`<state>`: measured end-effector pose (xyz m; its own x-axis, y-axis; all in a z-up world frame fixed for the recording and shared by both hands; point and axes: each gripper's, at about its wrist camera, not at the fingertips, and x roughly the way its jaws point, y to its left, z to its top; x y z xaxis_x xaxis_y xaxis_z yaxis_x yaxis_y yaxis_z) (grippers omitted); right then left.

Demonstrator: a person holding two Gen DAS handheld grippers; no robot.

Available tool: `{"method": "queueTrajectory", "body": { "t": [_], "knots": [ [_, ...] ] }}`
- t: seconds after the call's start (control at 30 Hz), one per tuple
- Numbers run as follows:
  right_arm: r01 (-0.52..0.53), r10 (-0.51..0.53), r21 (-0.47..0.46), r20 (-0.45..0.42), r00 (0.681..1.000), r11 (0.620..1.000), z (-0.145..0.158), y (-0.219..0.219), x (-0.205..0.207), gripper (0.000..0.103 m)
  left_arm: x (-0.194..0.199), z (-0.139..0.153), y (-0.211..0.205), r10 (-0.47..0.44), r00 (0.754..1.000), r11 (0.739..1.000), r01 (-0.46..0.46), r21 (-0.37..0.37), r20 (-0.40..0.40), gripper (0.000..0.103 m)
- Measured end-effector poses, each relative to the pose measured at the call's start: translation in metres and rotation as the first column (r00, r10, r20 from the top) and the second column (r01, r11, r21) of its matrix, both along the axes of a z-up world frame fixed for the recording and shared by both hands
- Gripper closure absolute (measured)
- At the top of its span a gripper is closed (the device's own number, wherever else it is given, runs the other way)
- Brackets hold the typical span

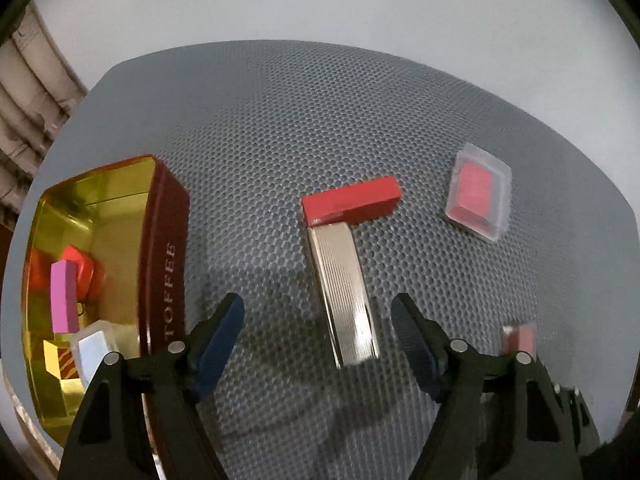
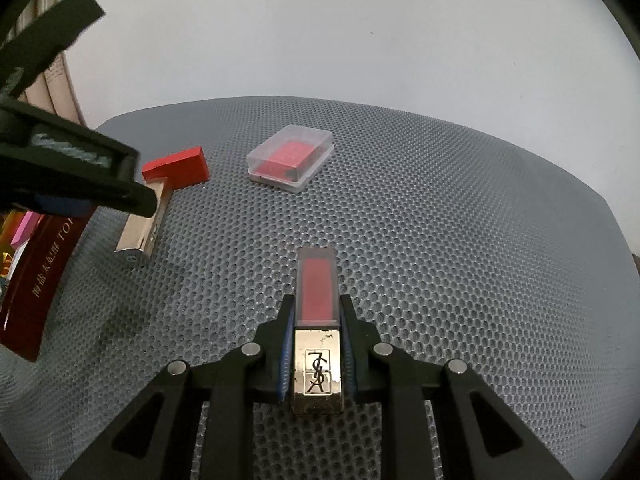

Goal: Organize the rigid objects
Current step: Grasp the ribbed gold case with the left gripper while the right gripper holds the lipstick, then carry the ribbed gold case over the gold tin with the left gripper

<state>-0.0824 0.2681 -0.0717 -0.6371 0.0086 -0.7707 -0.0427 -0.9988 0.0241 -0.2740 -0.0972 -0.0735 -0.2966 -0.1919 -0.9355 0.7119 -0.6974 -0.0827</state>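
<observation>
My left gripper [image 1: 318, 312] is open, its jaws either side of a ribbed gold case [image 1: 346, 294] lying on the grey mesh seat; the case also shows in the right wrist view [image 2: 140, 226]. A red block [image 1: 352, 200] lies across its far end and also shows in the right wrist view [image 2: 178, 168]. My right gripper [image 2: 318, 308] is shut on a gold and red lipstick [image 2: 317, 320], also glimpsed in the left wrist view [image 1: 520, 336]. A clear box with a red insert [image 1: 478, 196] lies at the right, seen too in the right wrist view [image 2: 290, 158].
An open dark-red toffee tin [image 1: 164, 260] with a gold inside stands at the left, holding a pink block [image 1: 64, 296], a red piece [image 1: 80, 268] and a clear box [image 1: 94, 350]. The seat's edge [image 2: 580, 184] curves close on the right.
</observation>
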Motion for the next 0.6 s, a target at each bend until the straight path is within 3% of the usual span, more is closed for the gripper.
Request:
{"method": "queueTrajectory", "body": {
  "t": [0.2,0.4,0.6],
  "knots": [
    [-0.001,0.001,-0.013,-0.001,1.0,1.0,-0.001,0.006,0.001,0.082,-0.01,-0.008,-0.004,0.004,1.0,1.0,-0.004,0.003,0.009,0.038],
    [0.001,-0.001,-0.017,-0.002,1.0,1.0,0.002,0.008,0.006,0.082,-0.013,-0.018,-0.006,0.005,1.0,0.999,-0.005,0.04,0.014,0.066],
    [0.002,-0.002,-0.017,-0.002,1.0,1.0,0.001,0.008,0.007,0.082,-0.011,-0.021,0.0,-0.015,1.0,1.0,0.015,0.022,0.002,0.076]
  ]
}}
